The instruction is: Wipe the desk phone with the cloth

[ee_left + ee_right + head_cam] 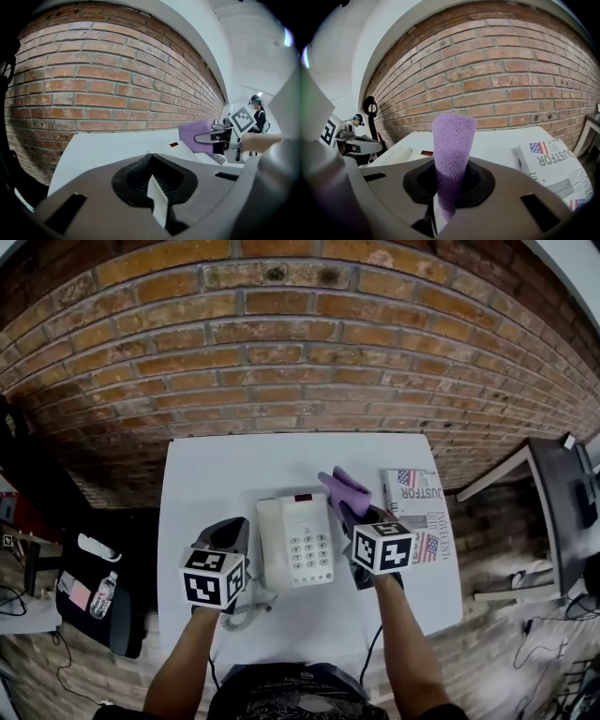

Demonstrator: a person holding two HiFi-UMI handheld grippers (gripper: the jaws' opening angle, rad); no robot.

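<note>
The desk phone (307, 545) is set near the middle of the white tabletop (211, 479), with its handset (271, 545) laid in the cradle along its left side. A coiled cord (246, 613) is seen trailing from the phone's near left corner.

The purple cloth (344, 489) is pinched in the right tongs (351, 519), which are closed on its lower end. The free end is stood up past the tips as a folded roll. It is held at the phone's far right corner. Whether it touches the casing cannot be told.

The left tongs (232, 527) are brought together with nothing between them. They are held just beside the handset, on its left, and are pointed towards the brick wall (281, 343) behind the tabletop.

A printed paper (419, 510) with flag pictures is laid flat to the right of the phone, close under the right tongs' side. Off the tabletop, a black bag (117, 615) with a water bottle (103, 594) on it is seen at the left, and a dark desk (562, 493) at the right.
</note>
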